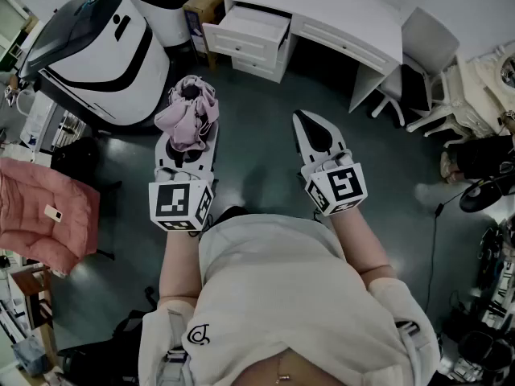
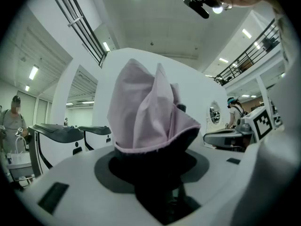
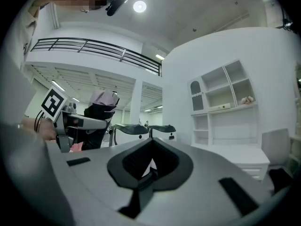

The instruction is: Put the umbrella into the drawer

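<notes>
Pink crumpled fabric umbrella clamped upright in left claw; right claw clenched, empty.

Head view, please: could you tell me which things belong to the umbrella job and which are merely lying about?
Job: folded pink fabric umbrella, clamped in the left gripper; open white drawer of the white desk.
Lying about: pink quilted cushion; white chair; big white-and-black machine.
</notes>
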The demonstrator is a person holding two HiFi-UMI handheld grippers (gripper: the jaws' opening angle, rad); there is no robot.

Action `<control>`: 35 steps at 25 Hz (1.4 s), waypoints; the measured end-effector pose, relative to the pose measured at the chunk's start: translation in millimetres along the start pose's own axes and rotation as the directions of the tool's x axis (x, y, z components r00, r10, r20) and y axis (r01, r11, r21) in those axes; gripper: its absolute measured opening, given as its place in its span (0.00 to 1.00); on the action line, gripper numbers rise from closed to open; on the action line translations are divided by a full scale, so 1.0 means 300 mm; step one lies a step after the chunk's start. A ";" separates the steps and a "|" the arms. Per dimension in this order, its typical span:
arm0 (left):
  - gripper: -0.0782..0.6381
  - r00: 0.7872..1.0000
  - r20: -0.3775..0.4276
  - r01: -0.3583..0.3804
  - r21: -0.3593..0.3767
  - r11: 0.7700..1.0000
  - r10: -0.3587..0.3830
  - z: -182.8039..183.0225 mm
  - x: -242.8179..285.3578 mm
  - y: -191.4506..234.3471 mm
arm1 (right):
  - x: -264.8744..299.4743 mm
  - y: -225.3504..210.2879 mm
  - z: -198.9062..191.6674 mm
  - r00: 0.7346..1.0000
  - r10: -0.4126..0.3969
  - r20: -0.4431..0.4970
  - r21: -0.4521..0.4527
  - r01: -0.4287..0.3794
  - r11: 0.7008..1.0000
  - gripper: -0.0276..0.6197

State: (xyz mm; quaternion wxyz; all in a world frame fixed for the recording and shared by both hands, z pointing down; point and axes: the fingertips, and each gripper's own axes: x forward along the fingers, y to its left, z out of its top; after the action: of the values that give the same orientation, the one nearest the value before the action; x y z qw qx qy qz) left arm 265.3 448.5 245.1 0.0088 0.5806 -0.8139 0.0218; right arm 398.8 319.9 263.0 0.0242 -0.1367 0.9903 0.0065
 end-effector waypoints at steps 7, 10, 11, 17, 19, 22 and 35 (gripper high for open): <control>0.42 1.000 0.006 0.003 0.016 1.000 -0.003 0.005 0.001 -0.021 | -0.010 0.005 0.002 1.000 0.018 0.008 -0.020 -0.018 1.000 0.05; 0.42 1.000 0.007 0.005 0.010 1.000 -0.005 0.004 0.007 -0.039 | -0.017 0.010 0.009 0.999 0.035 0.008 -0.058 -0.035 0.998 0.05; 0.42 1.000 0.005 0.005 0.008 1.000 -0.005 0.001 0.009 -0.043 | -0.018 0.011 0.011 0.999 0.040 0.009 -0.063 -0.039 0.997 0.05; 0.42 1.000 -0.019 0.015 -0.029 0.999 -0.016 -0.036 0.029 -0.045 | -0.013 -0.002 0.004 0.998 0.054 0.029 -0.011 -0.054 0.998 0.05; 0.42 0.999 -0.030 0.015 -0.033 0.999 -0.016 -0.053 0.054 -0.055 | -0.007 -0.034 -0.022 0.999 0.051 0.017 0.000 -0.051 0.999 0.05; 0.42 0.999 -0.038 0.020 -0.037 0.999 -0.022 -0.079 0.076 -0.035 | 0.022 -0.048 -0.055 0.999 0.036 -0.001 0.012 -0.036 0.999 0.05; 0.42 0.991 -0.036 0.126 -0.054 0.991 -0.128 -0.073 0.509 0.376 | 0.576 -0.118 -0.093 0.999 -0.032 -0.017 0.045 0.033 0.998 0.05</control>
State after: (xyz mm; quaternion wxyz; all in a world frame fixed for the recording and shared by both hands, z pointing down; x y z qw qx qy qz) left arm 108.6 341.8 270.3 0.0411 0.6302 -0.7753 0.0115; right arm 240.9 238.5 282.2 0.0191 -0.1523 0.9880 -0.0175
